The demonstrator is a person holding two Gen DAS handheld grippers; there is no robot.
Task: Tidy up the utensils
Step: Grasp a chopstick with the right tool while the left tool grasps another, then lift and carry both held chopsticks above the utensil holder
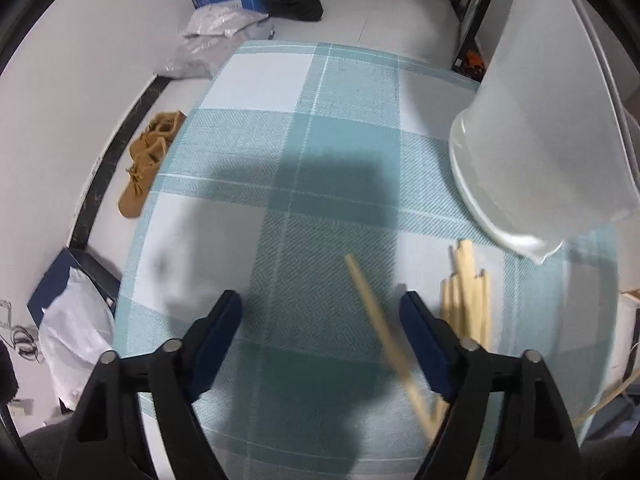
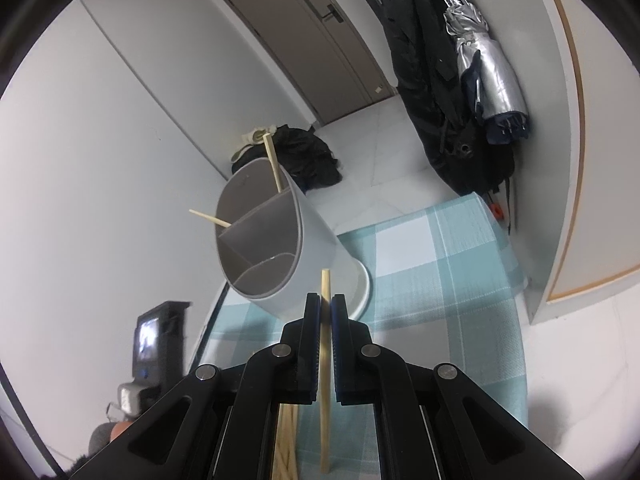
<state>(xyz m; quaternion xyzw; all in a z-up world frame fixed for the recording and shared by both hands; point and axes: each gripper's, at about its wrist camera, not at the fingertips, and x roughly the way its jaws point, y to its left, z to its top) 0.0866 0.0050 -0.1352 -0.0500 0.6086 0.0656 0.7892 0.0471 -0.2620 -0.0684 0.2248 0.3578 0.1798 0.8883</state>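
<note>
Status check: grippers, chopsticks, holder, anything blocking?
Left gripper open, empty. Right gripper shut on one chopstick. Holder upright ahead, two sticks in. Loose pile on tablecloth; path clear.

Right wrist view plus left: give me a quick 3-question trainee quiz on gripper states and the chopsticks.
1. True or false: the right gripper is shut on a chopstick.
2. How many chopsticks already stick out of the holder? A) none B) two C) five
3. Fill in: the left gripper is ____, holding nothing, above the checked tablecloth.

Key: 1 true. 2 B: one chopstick rises at the back, another pokes out left. 3 open; loose chopsticks lie beside its right finger.
</note>
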